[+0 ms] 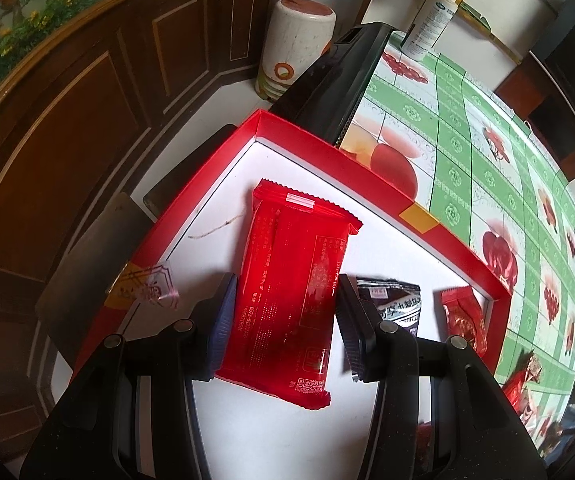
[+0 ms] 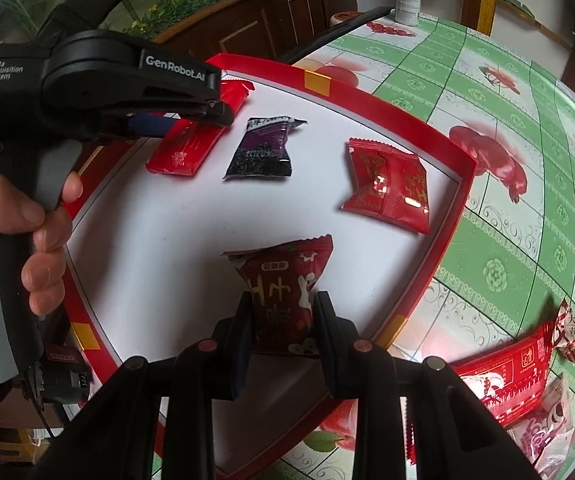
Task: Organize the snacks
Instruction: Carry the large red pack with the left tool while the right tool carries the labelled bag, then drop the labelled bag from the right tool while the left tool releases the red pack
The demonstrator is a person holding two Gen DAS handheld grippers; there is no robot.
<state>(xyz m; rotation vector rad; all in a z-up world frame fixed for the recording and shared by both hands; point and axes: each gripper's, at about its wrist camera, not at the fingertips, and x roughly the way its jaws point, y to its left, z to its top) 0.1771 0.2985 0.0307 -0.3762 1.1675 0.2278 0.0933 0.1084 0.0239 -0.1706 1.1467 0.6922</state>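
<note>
1. My left tool [image 1: 283, 320] has its jaws closed against the long sides of the big red packet [image 1: 291, 292], and the packet hangs low over the white floor of the red box [image 1: 367, 168], toward its far left corner. The grip looks to sit on soft wrapper edges. If I let go while it is tilted, I judge it could land askew or lean on the box wall.

2. My right tool [image 2: 283, 320] is nearly shut on the dark red snack [image 2: 283, 292], pinching it across the middle, over the near part of the box. That wrapper is puffy and glossy. I think it could slip out sideways or crumple if I squeeze harder.

3. The black packet [image 2: 261, 152] lies just right of the left tool, and a smaller red packet [image 2: 387, 184] lies near the box's right wall. If I set the big red packet down carelessly, the right-hand finger could nudge the black one or pin its edge.

4. Both tools work in one box, with the left one [image 2: 191, 116] at the far left in the right wrist view. I see a risk of them bumping if I bring the right one further in.

5. Loose packets [image 2: 503, 380] wait on the green patterned surface [image 2: 487, 80] near the box's right corner. A wide swing of my right arm could sweep them.

6. The box rim is low. Catching it with a finger could shift the whole box.
</note>
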